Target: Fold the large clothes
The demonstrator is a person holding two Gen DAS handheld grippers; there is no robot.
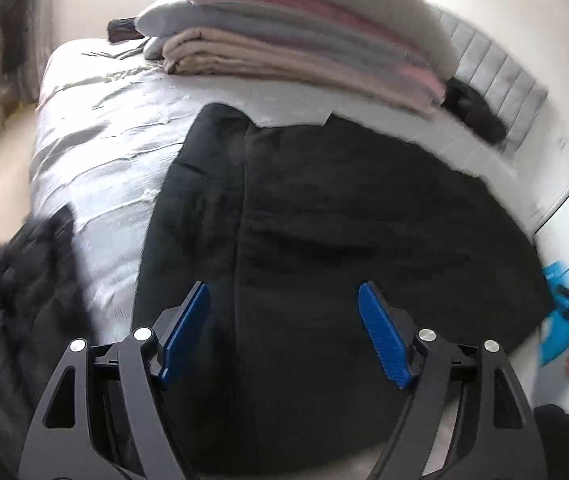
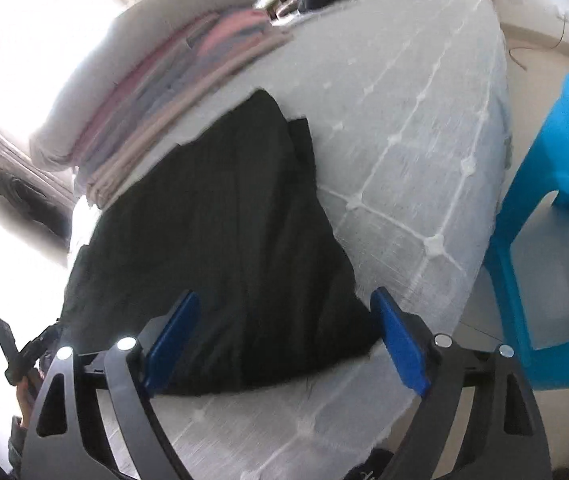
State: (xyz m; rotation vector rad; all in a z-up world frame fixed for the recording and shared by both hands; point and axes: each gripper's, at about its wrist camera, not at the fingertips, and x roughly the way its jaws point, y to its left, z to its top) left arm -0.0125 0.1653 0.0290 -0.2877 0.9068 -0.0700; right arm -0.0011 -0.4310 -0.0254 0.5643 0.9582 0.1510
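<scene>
A large black garment [image 1: 324, 232] lies spread flat on the white mattress [image 1: 116, 128], with a lengthwise fold line down its left part. My left gripper [image 1: 284, 300] is open and empty, hovering above the garment's near edge. In the right wrist view the same garment [image 2: 224, 232] lies on the quilted mattress [image 2: 404, 128]. My right gripper [image 2: 284, 312] is open and empty above the garment's near right corner. The other gripper [image 2: 16, 352] shows at the far left edge of that view.
A stack of folded blankets and a pillow [image 1: 304, 44] sits at the far side of the bed. More dark clothes [image 1: 16, 280] lie at the left. A blue plastic stool [image 2: 556, 220] stands beside the bed on the right. A grey headboard [image 1: 500, 80] is at the back.
</scene>
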